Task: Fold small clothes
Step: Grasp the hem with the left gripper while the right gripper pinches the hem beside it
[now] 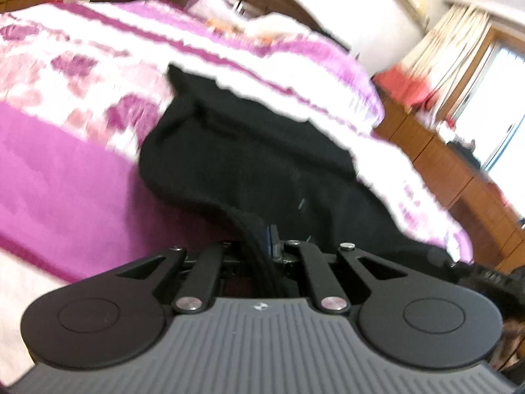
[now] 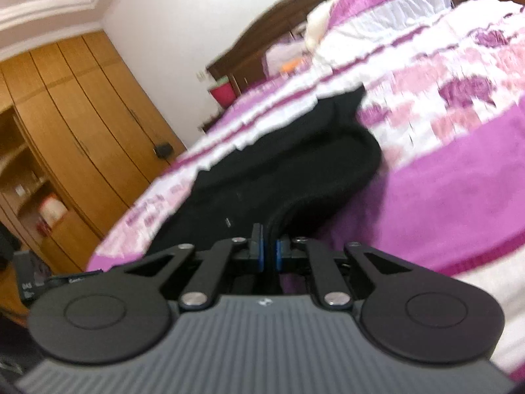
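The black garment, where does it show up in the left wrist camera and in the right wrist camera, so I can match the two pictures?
Left wrist view: the black garment fills the centre, running from mid-frame down into the shut left gripper.
Right wrist view: the black garment sits centre, trailing down between the pads of the shut right gripper.
Shared landmark: the purple and white bedspread under it.

- Left gripper (image 1: pixel 267 246): fingertips buried under the black garment (image 1: pixel 249 151); pads not visible.
- Right gripper (image 2: pixel 269 251): blue pads show, the cloth edge between them hides the contact.
- Garment type unreadable; shape lost in folds and motion blur.
- Bedspread (image 1: pixel 65 170) pattern smeared in both views.
- Wardrobe (image 2: pixel 82 105) shelf contents too blurred to identify.
- Both gripper bodies cut off at the lower edge.
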`<state>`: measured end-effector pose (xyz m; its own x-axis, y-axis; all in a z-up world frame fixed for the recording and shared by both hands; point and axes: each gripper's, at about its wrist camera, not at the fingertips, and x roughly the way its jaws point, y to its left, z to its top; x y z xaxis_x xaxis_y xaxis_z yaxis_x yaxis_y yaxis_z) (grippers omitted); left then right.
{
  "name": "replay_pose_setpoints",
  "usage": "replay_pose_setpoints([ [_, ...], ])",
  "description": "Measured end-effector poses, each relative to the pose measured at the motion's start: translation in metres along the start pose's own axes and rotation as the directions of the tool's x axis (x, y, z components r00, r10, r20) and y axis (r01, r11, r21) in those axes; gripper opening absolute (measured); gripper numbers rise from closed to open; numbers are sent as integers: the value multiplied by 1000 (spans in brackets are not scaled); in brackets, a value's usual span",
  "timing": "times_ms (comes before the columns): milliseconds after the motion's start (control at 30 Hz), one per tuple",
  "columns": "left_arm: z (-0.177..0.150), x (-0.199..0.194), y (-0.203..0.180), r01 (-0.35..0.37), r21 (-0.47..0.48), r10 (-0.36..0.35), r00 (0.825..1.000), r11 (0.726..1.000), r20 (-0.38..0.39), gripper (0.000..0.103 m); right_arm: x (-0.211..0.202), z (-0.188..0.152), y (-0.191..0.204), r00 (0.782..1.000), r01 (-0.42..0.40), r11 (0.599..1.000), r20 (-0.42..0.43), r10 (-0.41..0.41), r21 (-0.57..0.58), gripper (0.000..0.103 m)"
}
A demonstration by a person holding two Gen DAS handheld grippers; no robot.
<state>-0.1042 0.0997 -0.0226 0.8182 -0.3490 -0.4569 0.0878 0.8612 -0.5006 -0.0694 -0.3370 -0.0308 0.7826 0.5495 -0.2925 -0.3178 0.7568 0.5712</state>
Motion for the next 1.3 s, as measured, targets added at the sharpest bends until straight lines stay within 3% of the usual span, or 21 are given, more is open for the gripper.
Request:
replay_pose_setpoints([
  [267,52,-13,-24,91,-32,-85,985,995,147,6,-2,39,3,984,-69,996,169,60,50,9],
  [633,121,11,-41,44,-74,-23,964,996,267,6,38,105,3,945,-86,996,320,72,29,9],
  [867,166,55,-43,0,-101,29,957,995,289,6,86,135,-4,930,-54,998,365,36,39,9],
  [1100,206,119,-30,-70,-115,101,950,991,295,6,135,157,-17,930,-26,999,368,7,47,9],
  [1300,230,185,-3,-132,-124,160,954,984,252,6,187,164,-29,929,35,999,369,-43,27,9],
])
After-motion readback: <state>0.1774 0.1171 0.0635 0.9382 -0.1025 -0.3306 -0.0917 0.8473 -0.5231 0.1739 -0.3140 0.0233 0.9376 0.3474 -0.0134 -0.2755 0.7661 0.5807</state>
